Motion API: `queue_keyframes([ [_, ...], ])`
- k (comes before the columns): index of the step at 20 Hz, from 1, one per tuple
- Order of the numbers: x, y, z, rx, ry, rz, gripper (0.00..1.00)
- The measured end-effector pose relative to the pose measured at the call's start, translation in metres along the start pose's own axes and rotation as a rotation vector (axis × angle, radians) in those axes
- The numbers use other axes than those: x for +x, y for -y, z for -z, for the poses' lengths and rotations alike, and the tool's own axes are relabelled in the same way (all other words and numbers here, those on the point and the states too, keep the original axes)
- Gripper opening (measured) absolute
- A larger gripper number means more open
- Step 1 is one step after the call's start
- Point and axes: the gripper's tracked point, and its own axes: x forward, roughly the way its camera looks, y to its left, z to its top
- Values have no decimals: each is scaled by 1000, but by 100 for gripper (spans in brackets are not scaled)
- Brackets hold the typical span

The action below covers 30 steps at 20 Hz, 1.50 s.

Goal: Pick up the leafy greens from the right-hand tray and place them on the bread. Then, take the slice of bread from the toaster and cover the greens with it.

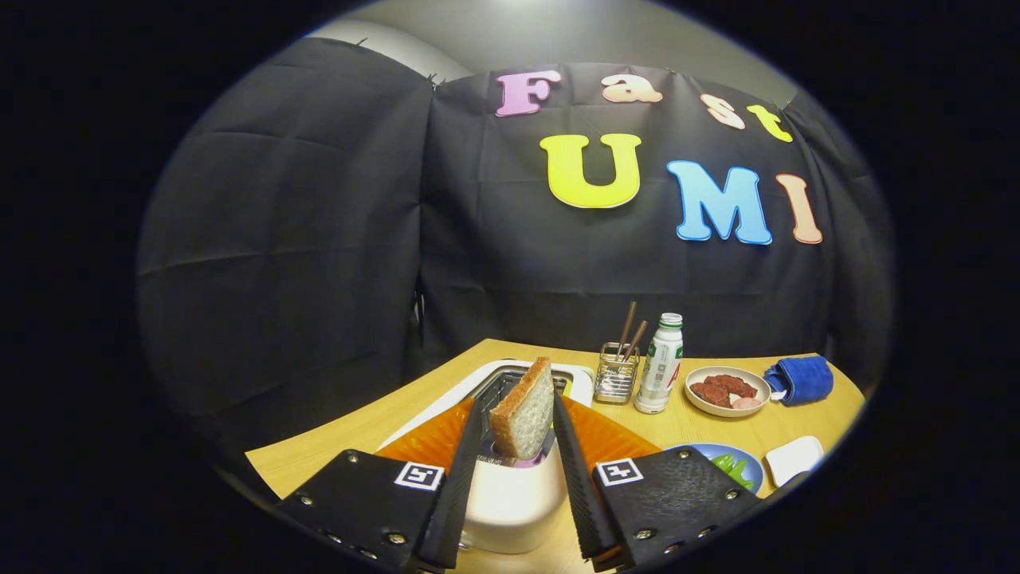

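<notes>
Bread point(523, 410) held in the tongs point(516, 426), above the toaster point(510, 494).

The slice stands tilted between the two fingers, and both fingers press on its sides, so the tongs hold it. The white toaster is just under it, on an orange tray point(606, 438) on the desk point(701, 426). Right of the tongs lies a blue plate point(737, 466) with greens point(733, 469). Beyond are a bottle point(661, 363), a holder with chopsticks point(617, 373), a bowl of meat point(727, 390) and a blue cloth point(801, 378).
</notes>
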Motion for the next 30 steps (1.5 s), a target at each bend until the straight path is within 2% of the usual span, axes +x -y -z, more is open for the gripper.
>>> queue_keyframes([
  [2, 14, 2, 9, -10, -46, 34, 53],
  [3, 19, 10, 10, -10, -50, 73, 47],
  [4, 25, 11, 7, -6, -35, 99, 30],
  [5, 29, 9, 5, 10, -29, 85, 12],
  [6, 27, 8, 11, 17, -29, 83, 12],
  [7, 28, 8, 7, 4, -32, 80, 7],
  [10, 20, 8, 0, 37, -35, 31, 7],
  [13, -3, 17, -38, 115, 12, -20, 7],
  [16, -24, 32, -68, 100, 59, -27, 7],
  [20, -48, 58, -78, 93, 84, -6, 7],
  [26, -64, 117, -49, 98, 43, 76, 7],
  [30, -76, 155, 4, 55, -14, 134, 7],
])
